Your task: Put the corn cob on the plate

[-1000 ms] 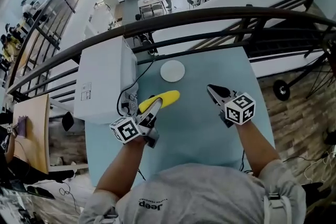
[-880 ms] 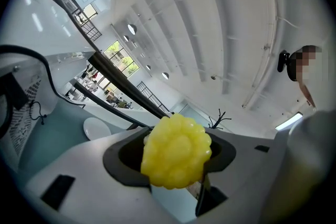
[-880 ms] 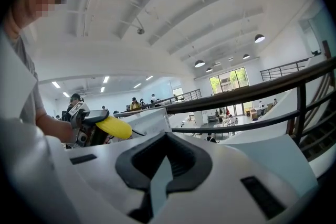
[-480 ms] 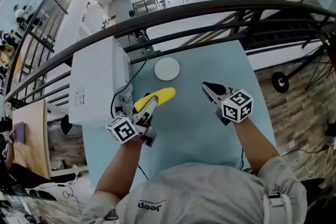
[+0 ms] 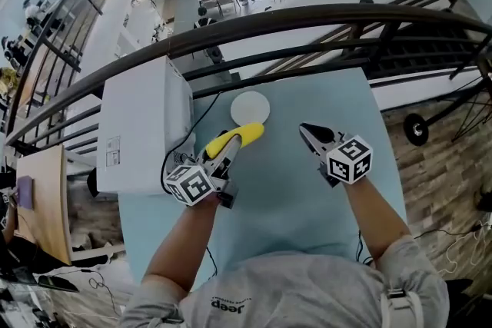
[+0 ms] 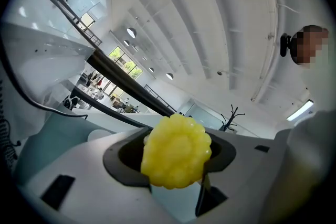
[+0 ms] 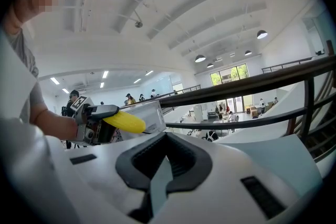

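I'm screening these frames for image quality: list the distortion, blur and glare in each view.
Head view: fisheye bends the dark metal railing into an arc; light is even, the yellow corn cob sharp. Left gripper view: the cob's end looms large at the centre, black vignette at the corners. Right gripper view: same round vignette, ceiling lamps glare mildly.

I count one corn cob (image 5: pixel 237 138), one plate (image 5: pixel 250 107), one white box (image 5: pixel 142 127), one table (image 5: pixel 307 211), and two grippers: left gripper (image 5: pixel 228 150), right gripper (image 5: pixel 310 134).
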A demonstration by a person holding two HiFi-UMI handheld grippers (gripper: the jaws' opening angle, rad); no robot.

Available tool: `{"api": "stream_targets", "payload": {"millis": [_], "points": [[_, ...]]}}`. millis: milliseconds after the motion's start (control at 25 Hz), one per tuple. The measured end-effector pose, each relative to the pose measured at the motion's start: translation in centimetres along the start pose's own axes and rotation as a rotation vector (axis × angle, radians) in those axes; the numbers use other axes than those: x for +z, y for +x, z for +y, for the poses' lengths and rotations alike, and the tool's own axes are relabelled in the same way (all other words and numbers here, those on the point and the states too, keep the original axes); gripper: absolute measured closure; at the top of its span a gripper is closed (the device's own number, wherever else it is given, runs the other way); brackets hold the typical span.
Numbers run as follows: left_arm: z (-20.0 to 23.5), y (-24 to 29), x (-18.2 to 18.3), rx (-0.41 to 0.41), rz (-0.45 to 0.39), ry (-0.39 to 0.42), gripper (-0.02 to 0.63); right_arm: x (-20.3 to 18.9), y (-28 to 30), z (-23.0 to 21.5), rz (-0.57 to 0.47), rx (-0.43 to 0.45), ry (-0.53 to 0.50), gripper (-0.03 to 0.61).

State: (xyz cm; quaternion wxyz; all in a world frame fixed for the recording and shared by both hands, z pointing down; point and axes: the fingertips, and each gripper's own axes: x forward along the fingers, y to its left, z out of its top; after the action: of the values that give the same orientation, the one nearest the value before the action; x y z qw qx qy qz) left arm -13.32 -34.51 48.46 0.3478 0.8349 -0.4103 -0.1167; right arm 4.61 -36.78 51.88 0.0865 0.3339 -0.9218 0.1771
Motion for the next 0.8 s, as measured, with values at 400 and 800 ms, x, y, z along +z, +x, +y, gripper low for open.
{"api": "stream_targets", "payload": {"millis": [400,800], "points": [[7.5,5.8,-0.2,0.056,-0.046,0.019,0.359,-2.2,6.4,-6.8,0.009,-0.018,0.031,0.561],[14.2,9.9,-1.7,0.123,-0.065,0.113,0.359,-5.3,13.8,-9.9,0.045,0.034,-0.007,0.561]]}}
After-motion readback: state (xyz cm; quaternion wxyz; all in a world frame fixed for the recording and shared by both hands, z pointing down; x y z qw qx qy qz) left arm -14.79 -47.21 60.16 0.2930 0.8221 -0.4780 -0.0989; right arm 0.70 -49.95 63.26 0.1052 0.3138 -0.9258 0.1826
